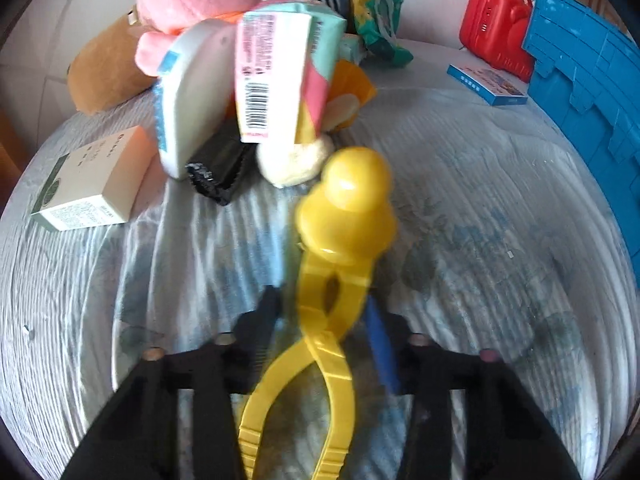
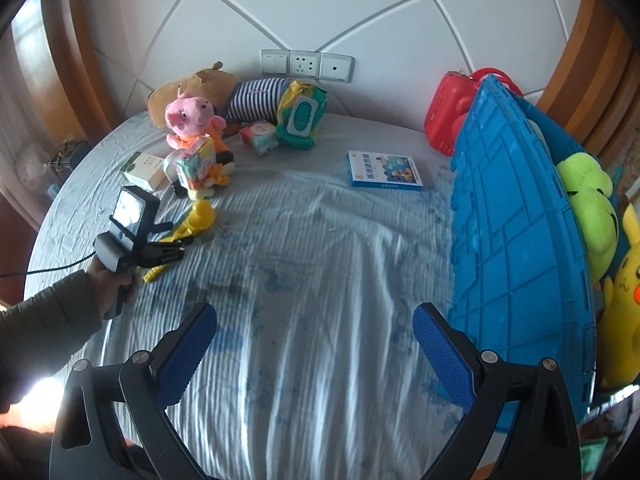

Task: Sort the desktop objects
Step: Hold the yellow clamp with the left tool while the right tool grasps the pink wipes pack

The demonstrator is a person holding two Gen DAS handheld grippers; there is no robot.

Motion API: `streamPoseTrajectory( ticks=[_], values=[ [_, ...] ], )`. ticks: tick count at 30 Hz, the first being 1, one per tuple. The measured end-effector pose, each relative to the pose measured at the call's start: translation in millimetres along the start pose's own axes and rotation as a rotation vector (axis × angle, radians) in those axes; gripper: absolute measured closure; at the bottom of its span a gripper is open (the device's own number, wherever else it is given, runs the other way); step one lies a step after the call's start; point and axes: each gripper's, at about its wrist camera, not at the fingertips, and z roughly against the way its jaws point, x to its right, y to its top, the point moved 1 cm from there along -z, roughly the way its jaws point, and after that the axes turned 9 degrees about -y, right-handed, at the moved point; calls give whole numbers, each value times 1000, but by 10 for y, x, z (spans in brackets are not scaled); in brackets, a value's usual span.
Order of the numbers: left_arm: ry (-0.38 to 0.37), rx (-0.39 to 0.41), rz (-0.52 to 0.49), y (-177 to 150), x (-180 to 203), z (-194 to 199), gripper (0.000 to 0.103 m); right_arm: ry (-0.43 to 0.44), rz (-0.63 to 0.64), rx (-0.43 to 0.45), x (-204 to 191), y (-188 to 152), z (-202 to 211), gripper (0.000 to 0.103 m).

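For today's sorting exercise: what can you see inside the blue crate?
Over the blue crate wall, a green frog plush and a yellow Pikachu plush show. The wall covers their lower parts and anything beneath. The right tool is open beside it.

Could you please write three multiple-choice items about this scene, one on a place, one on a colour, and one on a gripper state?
1. Where does the flat blue picture box lie?
A. on the striped bedsheet, on its own
B. inside the blue plastic crate
C. under the pink pig plush

2. What colour is the small hard-shell suitcase behind the blue plastic crate?
A. green
B. red
C. white

3. How does the left gripper stand?
A. open and empty
B. shut on the yellow duck-shaped plastic tongs
C. shut on a tissue pack

Answers: 1 A, the box rests flat on the sheet left of the crate, apart from the toy pile. 2 B, its shell and handle are red. 3 B, the left wrist view shows the fingers closed around the tongs' hinge; the right gripper is open and empty.
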Motion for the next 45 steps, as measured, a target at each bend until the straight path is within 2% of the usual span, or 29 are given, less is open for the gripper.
streamPoseTrajectory(
  ticks=[5,8,14,19,22,30,33,34,39,45],
  values=[
    [-6,-5,23,-81,-94,102,71,20,21,16,-90,89,9,3],
    [-11,21,48,-147,-166,247,71,38,39,24,-173,144,5,3],
    [-3,78,101,-285,-295,731,71,75,91,36,-399,242,-85,3],
    [16,114,136,-465,-368,1180,71,130,150,52,-798,472,-473,3],
    [25,129,154,-645,-391,1405,71,143,199,55,-1152,655,-848,3],
    [52,161,237,-1035,-521,1776,71,147,135,111,-1953,1300,-1740,3],
    [60,165,254,-1158,-556,1849,71,151,89,82,-2178,1490,-2085,5],
    [62,166,260,-1199,-568,1873,71,149,86,70,-2238,1534,-2180,9],
    [76,172,289,-1403,-627,1993,71,134,56,-14,-2454,1623,-2650,20],
    [98,174,311,-1517,-711,2085,71,124,31,-36,-2563,1735,-2856,21]
  ],
)
